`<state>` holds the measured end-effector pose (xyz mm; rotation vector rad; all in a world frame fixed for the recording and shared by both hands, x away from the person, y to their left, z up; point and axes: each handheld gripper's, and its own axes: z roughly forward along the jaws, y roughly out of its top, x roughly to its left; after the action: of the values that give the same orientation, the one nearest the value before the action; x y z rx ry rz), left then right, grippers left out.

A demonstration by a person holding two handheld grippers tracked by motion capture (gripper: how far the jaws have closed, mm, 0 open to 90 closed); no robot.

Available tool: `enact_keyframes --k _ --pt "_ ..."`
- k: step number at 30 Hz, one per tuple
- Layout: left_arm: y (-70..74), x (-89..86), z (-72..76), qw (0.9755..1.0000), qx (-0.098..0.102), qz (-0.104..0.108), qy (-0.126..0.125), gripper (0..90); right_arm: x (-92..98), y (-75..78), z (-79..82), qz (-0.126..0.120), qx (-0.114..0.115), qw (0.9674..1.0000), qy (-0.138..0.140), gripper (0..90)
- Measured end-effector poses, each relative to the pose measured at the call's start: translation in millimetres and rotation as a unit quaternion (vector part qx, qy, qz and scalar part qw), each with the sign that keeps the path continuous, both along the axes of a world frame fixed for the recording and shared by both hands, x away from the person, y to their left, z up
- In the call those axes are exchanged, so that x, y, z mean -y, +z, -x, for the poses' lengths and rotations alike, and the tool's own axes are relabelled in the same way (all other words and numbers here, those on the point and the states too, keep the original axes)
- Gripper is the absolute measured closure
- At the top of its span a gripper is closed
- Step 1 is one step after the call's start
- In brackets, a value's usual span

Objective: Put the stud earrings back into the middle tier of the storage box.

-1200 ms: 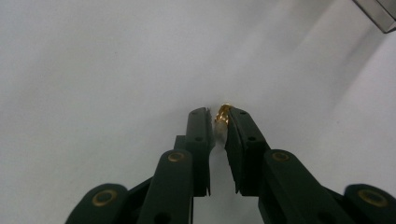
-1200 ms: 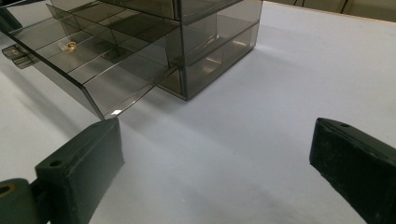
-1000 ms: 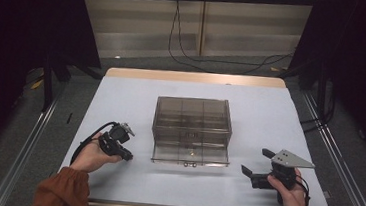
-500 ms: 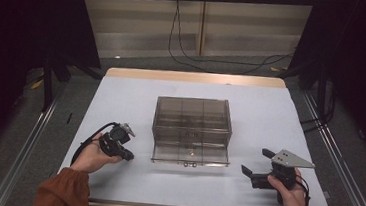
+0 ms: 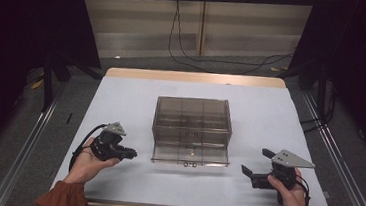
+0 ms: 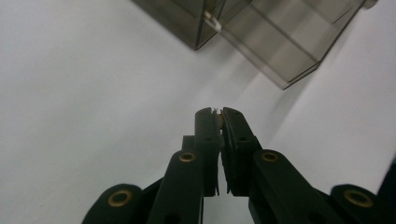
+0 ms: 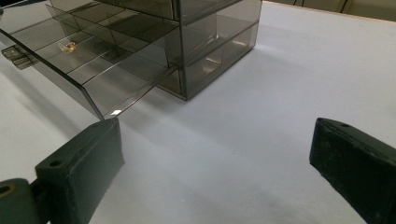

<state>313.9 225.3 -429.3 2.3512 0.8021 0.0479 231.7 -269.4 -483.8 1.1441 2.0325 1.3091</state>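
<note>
Left gripper point(image 6: 220, 112): held just above the surface point(image 5: 136, 99), left of the drawer box; the jaws are closed together, and a tiny brass-coloured thing point(image 6: 219, 113) seems to be pinched at their tips, too small to be named.
Right gripper point(image 5: 257, 165): rested on the surface at the right of the box, its jaws spread wide with nothing between them.
Drawer point(image 7: 88, 60): the lowest one is pulled out toward the person, divided into compartments; one small brass piece point(image 7: 70, 45) is seen lying in a compartment near the handle.
Drawer box point(image 5: 192, 121): a smoky clear cabinet standing at the middle of the surface, upper drawers shut.
Step judged: the pinched piece is probably to be carried over the open drawer and dropped into a compartment.
Advice: the closed jaws should be brought low over the chosen compartment before being opened, so the piece is not bounced out; the dividers should not be knocked.
Support: the box could be steadied by the right gripper if it is nudged.
</note>
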Motion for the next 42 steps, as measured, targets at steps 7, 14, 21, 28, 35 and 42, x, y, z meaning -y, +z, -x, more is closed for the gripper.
enact_keyframes --k 7,14,21,28,35,42 --pt "5.3 0.8 3.7 0.9998 0.016 0.009 0.006 85.8 0.0 0.0 -0.1 0.000 0.000 1.0000 0.000 2.1" --pt "18.0 5.5 3.2 0.9986 0.034 0.041 0.002 85.8 0.6 -0.1 -0.5 -0.002 0.000 1.0000 0.001 2.0" --pt "36.6 20.2 1.7 0.9961 0.063 0.062 -0.009 85.8 1.0 -0.2 -0.9 -0.002 0.000 1.0000 0.003 2.0" --pt "49.5 40.7 -1.4 0.9943 0.075 0.069 -0.031 85.8 0.7 -0.1 -0.6 -0.003 0.000 1.0000 0.002 2.0" --pt "58.9 57.8 -5.5 0.9934 0.088 0.060 -0.044 85.8 0.9 -0.2 -0.8 -0.002 0.001 1.0000 0.002 2.0" --pt "62.0 74.7 -8.7 0.9928 0.087 0.055 -0.061 85.8 0.8 -0.2 -0.8 -0.001 0.001 1.0000 0.002 2.0"
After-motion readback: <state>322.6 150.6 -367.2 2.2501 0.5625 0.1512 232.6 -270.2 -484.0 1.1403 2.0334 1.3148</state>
